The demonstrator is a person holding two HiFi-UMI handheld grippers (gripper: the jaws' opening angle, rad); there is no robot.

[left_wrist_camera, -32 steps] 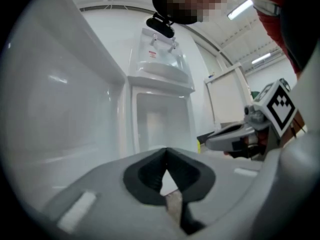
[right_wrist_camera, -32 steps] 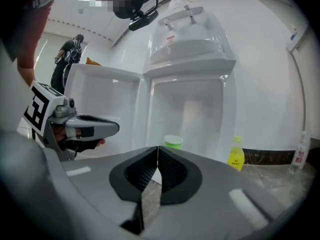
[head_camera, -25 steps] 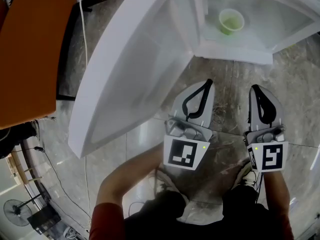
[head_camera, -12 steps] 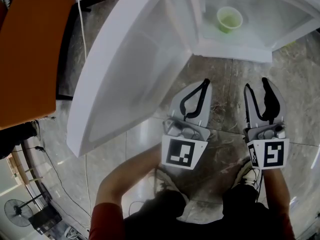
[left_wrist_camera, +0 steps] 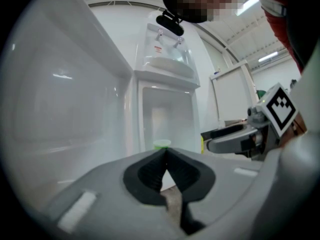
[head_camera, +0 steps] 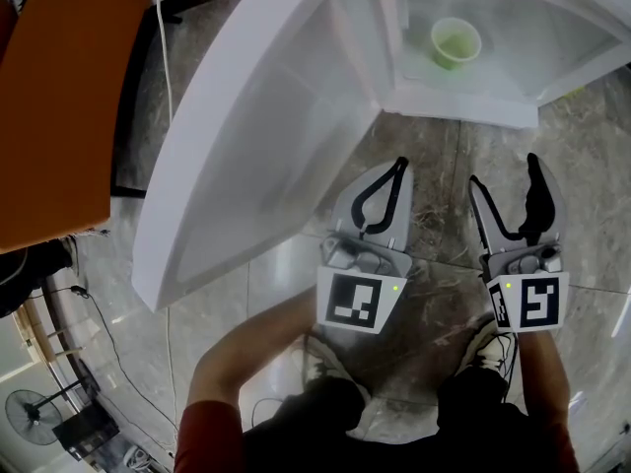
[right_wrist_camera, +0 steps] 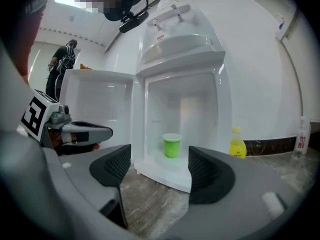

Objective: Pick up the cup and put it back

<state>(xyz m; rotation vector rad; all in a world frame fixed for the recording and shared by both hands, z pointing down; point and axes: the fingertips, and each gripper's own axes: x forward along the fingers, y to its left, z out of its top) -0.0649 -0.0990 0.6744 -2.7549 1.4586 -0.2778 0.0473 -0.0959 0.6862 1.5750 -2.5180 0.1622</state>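
Right tongs stand wide open, their jaws having just been opening, and nothing is between them: the right gripper view shows only bare floor and, further off, the cup framed in the gap. Left tongs are closed on nothing, with the pads meeting at the tips in the left gripper view. Both pairs hang over the stone floor, short of the cabinet.

The green cup stands upright in the lower compartment of a white water dispenser. It sits about the middle of the compartment floor, set back from the front edge. The compartment door is swung fully open on the left, so the way in is clear.

As a judgement, the task has hardly begun. The door is open and the right tongs are ready, but the cup is untouched. The reach, the grasp, the lift and the return all remain.

Counted: one cup, two pairs of tongs and one dispenser with one open door. One yellow bottle stands on the floor just right of the dispenser. One clear bottle stands further right by the wall.
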